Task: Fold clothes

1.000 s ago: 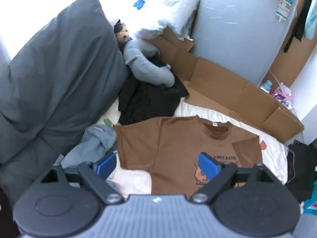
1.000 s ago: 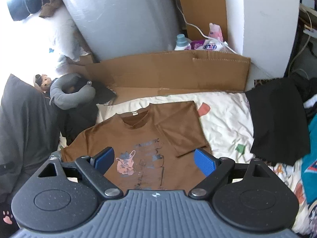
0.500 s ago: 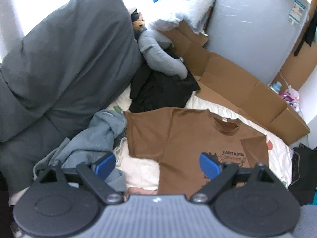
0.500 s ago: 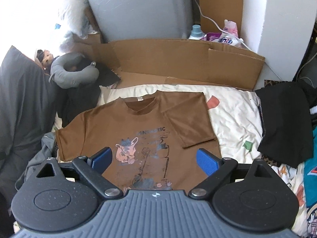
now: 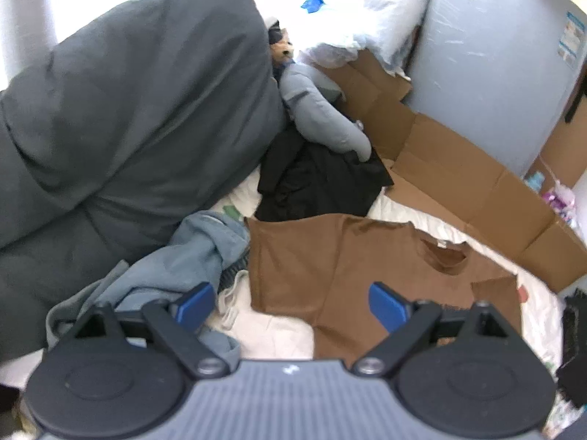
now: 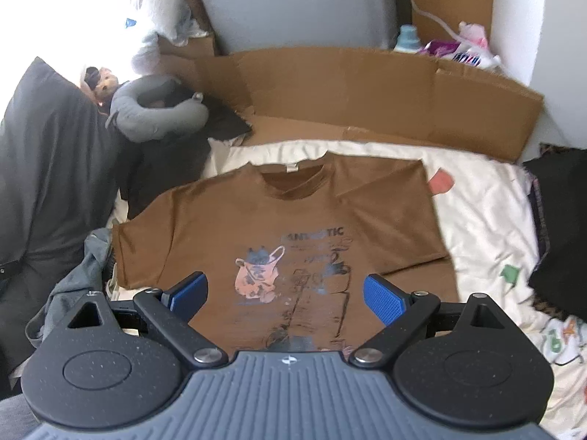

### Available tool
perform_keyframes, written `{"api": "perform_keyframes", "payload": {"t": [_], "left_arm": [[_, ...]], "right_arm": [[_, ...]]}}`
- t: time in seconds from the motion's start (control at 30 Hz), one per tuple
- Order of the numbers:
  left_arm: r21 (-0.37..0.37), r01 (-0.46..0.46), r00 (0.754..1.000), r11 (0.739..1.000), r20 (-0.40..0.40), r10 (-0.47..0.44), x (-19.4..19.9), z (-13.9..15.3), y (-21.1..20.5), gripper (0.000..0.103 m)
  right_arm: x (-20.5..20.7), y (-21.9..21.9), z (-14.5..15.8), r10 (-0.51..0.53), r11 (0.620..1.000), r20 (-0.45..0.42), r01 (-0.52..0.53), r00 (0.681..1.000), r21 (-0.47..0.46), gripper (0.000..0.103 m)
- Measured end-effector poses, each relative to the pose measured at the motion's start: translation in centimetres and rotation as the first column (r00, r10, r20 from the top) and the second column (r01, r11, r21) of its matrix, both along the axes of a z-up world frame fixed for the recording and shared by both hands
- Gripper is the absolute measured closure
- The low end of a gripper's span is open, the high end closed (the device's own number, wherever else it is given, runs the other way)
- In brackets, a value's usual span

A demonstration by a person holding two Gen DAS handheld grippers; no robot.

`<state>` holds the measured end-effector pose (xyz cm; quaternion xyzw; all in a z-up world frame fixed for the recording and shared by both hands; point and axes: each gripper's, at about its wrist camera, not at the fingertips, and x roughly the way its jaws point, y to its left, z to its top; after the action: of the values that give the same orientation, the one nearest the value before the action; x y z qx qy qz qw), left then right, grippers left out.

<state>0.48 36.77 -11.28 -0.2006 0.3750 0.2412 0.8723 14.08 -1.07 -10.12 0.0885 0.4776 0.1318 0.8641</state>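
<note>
Cotton, matte and brown, is what lies ahead of you: the brown T-shirt (image 6: 312, 220) is spread front-up on the bed's cream sheet (image 6: 484, 212), its ribbed neckline toward the cardboard and a faded pink-and-blue print with dark lettering on the chest. Its sleeve on the side toward the black clothes is folded in over the body as a flat angular flap; the other sleeve lies out flat, its edge touching a crumpled blue-grey garment (image 5: 183, 260). Your left hand-held gripper (image 5: 290, 302) is wide open and grips nothing, its ridged blue pads hanging over the outstretched sleeve and the bare sheet. Your right hand-held gripper (image 6: 284, 291) is just as wide, also empty, above the printed chest. Beyond the shirt, creased corrugated cardboard (image 6: 367, 84) stands along the bed's far edge. A plump dark grey pillow (image 5: 128, 117) leans beside the shirt, with a smooth grey U-shaped neck pillow (image 6: 154, 117) resting on rumpled black clothes (image 5: 315, 187). Another black cloth (image 6: 561, 227) lies on the opposite side.
</note>
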Motion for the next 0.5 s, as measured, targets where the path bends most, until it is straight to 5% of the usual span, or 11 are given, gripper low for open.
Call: {"api": "perform_keyframes", "payload": {"t": [0.17,0.5], "left_arm": [[0.007,-0.056,0.998,0.998,0.022,0.056,0.4,-3.6,1.1,0.011],[-0.003,-0.091,0.994,0.996,-0.058,0.091,3.0,-11.9,2.7,0.019]], "right_arm": [[0.1,1.3,-2.6,0.102,0.995,0.017,-0.102,0.995,0.017,0.008],[1.6,1.1,-9.2,0.203,0.978,-0.003,-0.202,0.979,0.053,0.008]]}}
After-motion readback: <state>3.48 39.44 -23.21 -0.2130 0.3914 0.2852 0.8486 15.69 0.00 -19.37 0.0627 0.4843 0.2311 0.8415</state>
